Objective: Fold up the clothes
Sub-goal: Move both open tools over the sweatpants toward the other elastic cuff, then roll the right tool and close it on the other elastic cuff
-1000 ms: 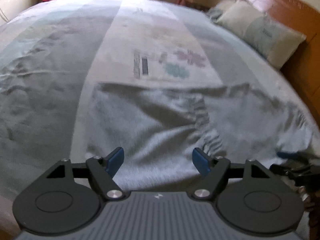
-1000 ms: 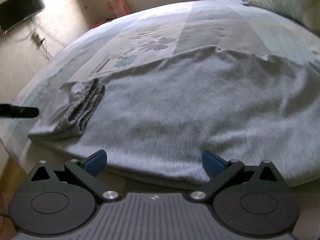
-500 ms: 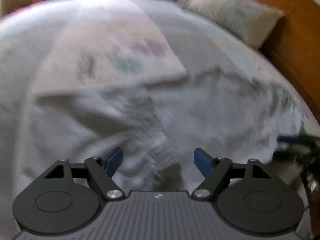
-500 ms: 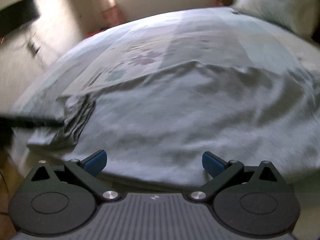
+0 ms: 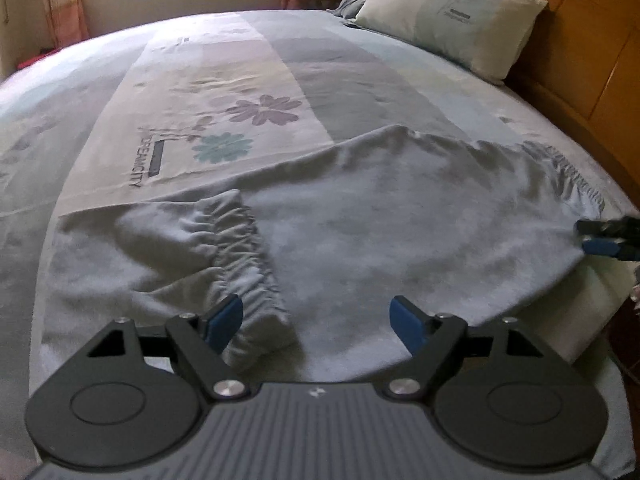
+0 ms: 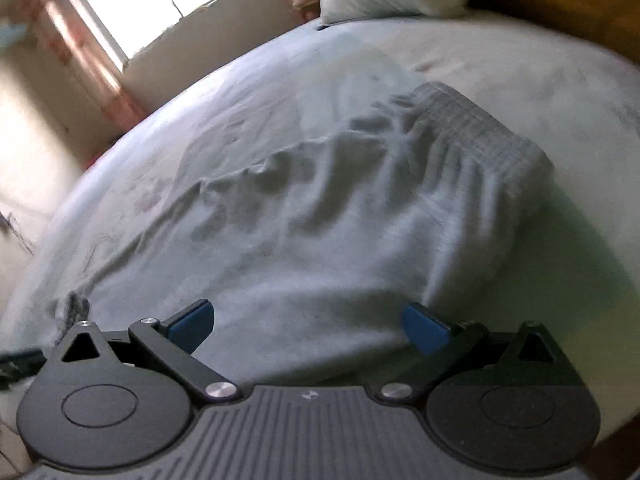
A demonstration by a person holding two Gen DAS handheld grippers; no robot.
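Note:
Grey sweatpants [image 5: 380, 232] lie flat across the near side of the bed. One leg end with a gathered cuff [image 5: 240, 248] is folded back over the garment. My left gripper [image 5: 316, 316] hovers open above the near edge, its left finger beside that cuff, nothing between the pads. The ribbed waistband [image 5: 568, 176] is at the far right, and my right gripper [image 5: 592, 236] shows there at the frame's edge. In the right wrist view the right gripper [image 6: 308, 316] is open over the pants [image 6: 320, 240] just short of the waistband [image 6: 480, 128], holding nothing.
The pants rest on a patterned bedsheet [image 5: 200, 80] with flower prints. A pillow [image 5: 448, 16] leans against the wooden headboard [image 5: 580, 40] at the right. A bright window [image 6: 160, 4] is behind the bed. The mattress's near edge runs just under both grippers.
The right gripper has moved sideways along the pants from the cuff end to the waistband end and rolled. The left gripper shifted so the cuff now sits by its left finger. Both stayed open.

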